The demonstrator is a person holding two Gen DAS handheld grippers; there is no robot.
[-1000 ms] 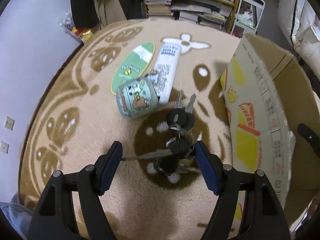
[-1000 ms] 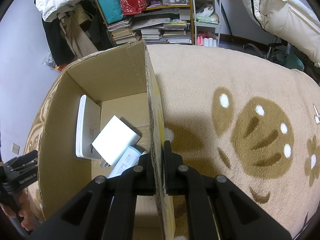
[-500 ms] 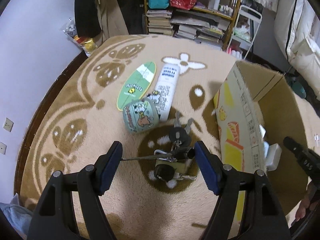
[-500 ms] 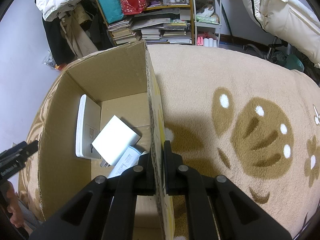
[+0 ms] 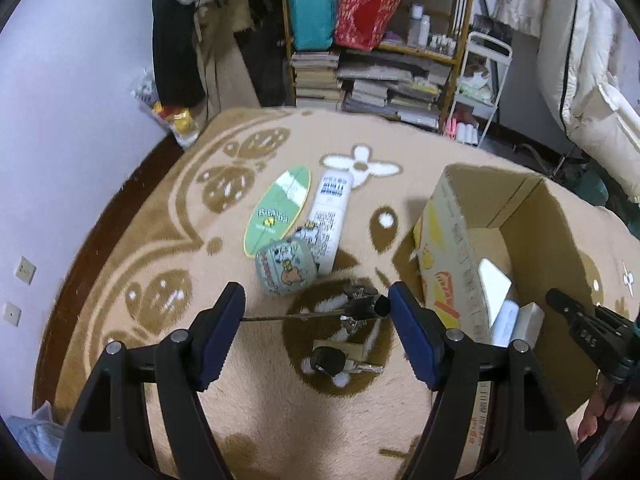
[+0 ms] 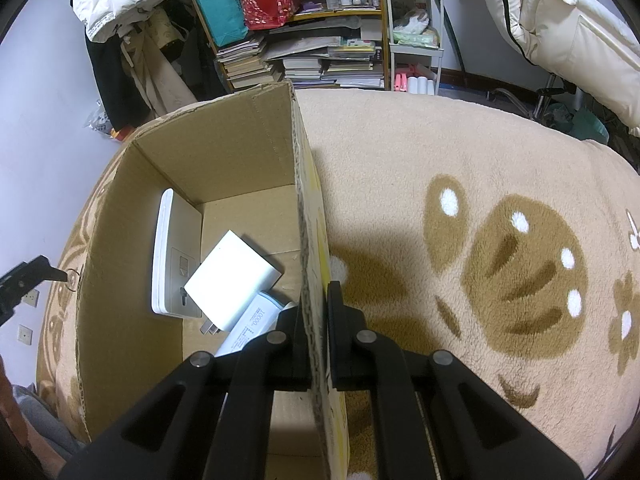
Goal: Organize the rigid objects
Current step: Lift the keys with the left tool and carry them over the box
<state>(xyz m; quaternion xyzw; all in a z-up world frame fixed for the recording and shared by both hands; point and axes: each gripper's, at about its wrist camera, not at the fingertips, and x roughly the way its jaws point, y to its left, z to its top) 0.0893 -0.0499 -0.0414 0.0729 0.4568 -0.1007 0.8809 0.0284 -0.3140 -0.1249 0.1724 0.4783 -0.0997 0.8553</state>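
Note:
My left gripper (image 5: pixel 316 302) holds a key bunch (image 5: pixel 362 308) endways, its long key spanning pad to pad above the beige rug (image 5: pixel 160 360). A black fob (image 5: pixel 328 360) dangles below. Beyond lie a green cartoon cup (image 5: pixel 286 268), a white bottle (image 5: pixel 330 216) and a green surfboard-shaped card (image 5: pixel 280 208). My right gripper (image 6: pixel 318 316) is shut on the right wall of the open cardboard box (image 6: pixel 224 160). Inside the box lie a white power strip (image 6: pixel 176 256), a white charger (image 6: pixel 232 280) and a power bank (image 6: pixel 252 324). The box (image 5: pixel 456 264) stands right of the keys.
A cluttered bookshelf (image 5: pixel 380 80) and a white rack (image 5: pixel 480 80) stand behind the rug. A purple wall (image 5: pixel 60 120) closes the left side. White bedding (image 6: pixel 560 20) hangs at the far right. A hand (image 5: pixel 600 420) holds the right gripper's handle (image 5: pixel 580 320).
The left gripper has risen with the key bunch, which came off the rug, so the rug objects look smaller. The right gripper has stayed clamped on the box wall.

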